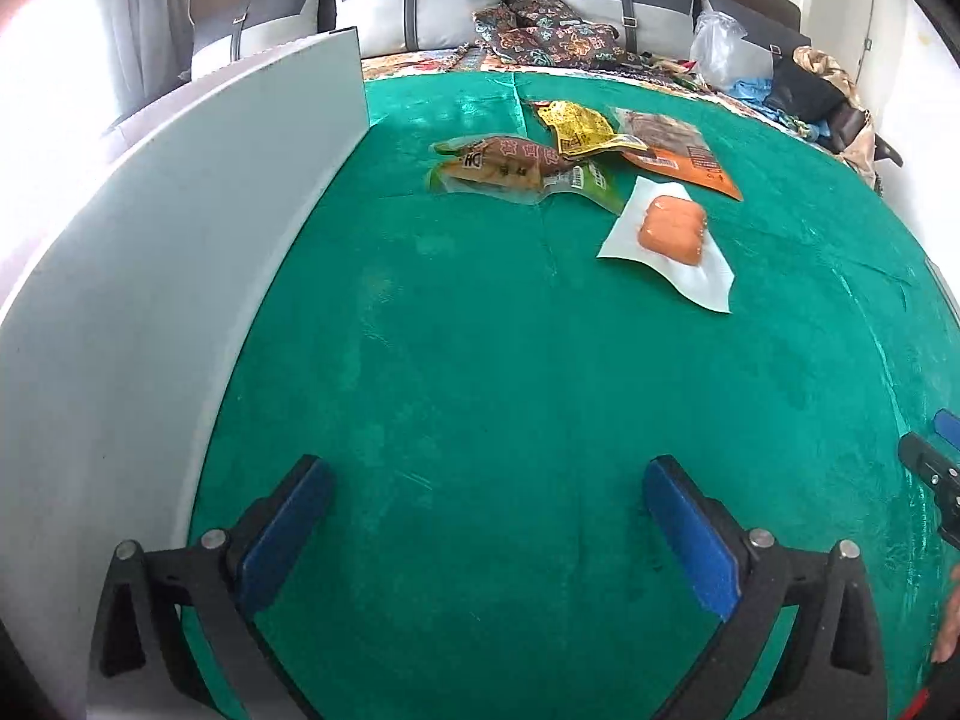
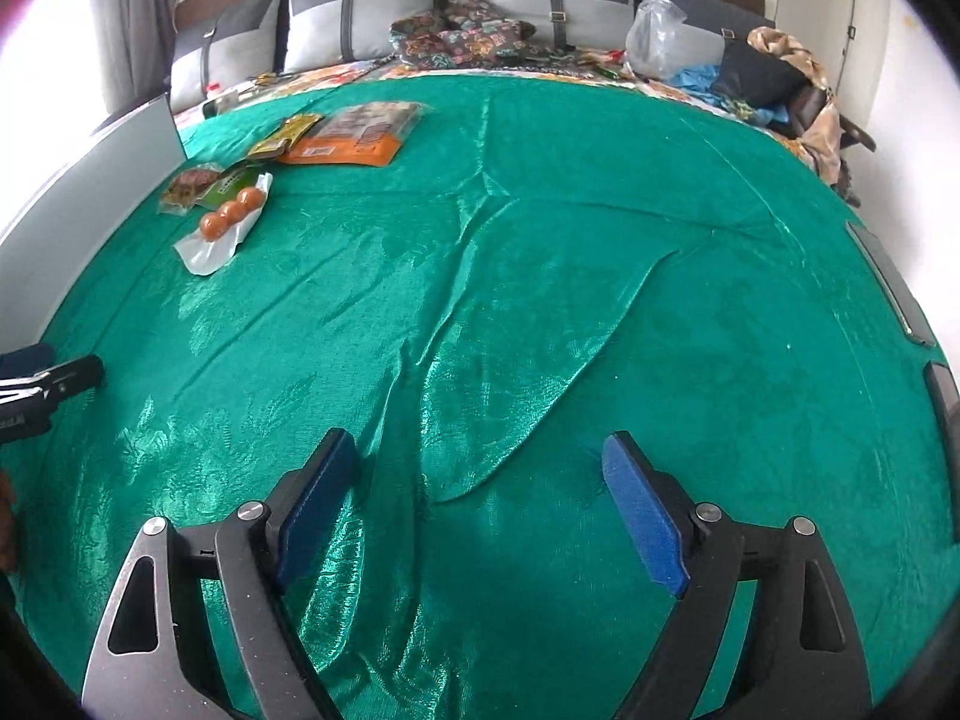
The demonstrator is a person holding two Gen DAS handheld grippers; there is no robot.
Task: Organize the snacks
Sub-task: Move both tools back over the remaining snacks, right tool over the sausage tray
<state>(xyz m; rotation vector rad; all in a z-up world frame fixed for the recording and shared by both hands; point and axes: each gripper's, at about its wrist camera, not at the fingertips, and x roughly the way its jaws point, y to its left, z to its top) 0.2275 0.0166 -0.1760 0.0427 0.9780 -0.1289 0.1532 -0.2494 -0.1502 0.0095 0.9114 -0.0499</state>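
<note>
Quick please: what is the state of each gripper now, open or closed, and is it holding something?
Left gripper: open, holding nothing, over the green cloth.
Right gripper: open, holding nothing, over the same cloth.

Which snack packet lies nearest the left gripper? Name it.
The clear packet of orange balls; it lies apart from the other packets, closest to the left gripper.

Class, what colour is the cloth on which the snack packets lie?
Shiny green cloth, plain in colour with a faint woven pattern; it shows best in the right wrist view.
</note>
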